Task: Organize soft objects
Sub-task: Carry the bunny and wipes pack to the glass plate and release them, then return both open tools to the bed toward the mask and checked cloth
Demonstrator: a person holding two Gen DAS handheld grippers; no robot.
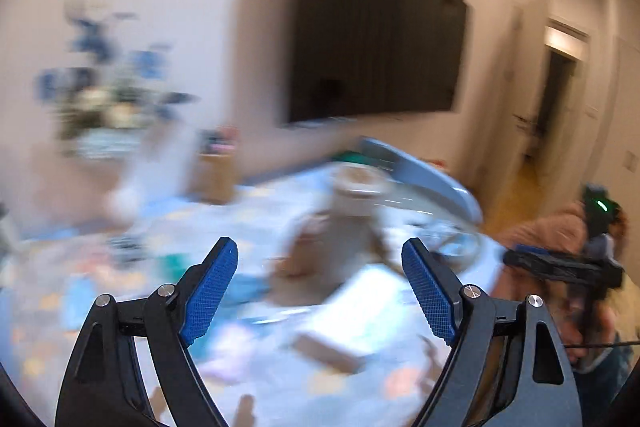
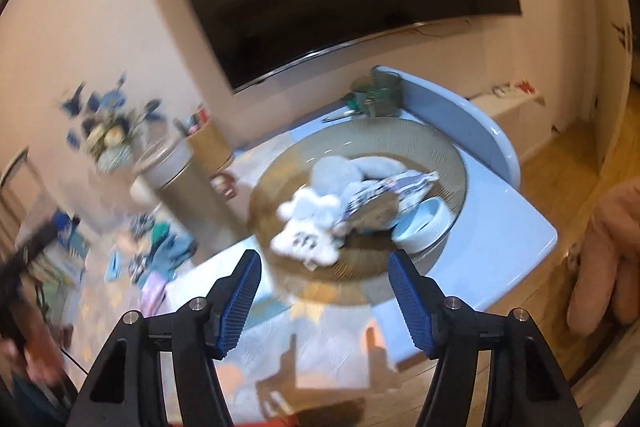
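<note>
Holding both tools above the patterned table, you have the right gripper and the left gripper each spread wide with nothing between the blue pads. The soft toys lie heaped in the ribbed glass bowl near the table's far right corner, beside a small blue dish. The left wrist view is heavily blurred.

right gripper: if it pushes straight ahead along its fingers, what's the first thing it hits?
Probably the white plush toy at the near side of the big round dish. The right gripper is open and empty, aimed down at it. Depth is unclear; the dish's near rim could come first.
</note>
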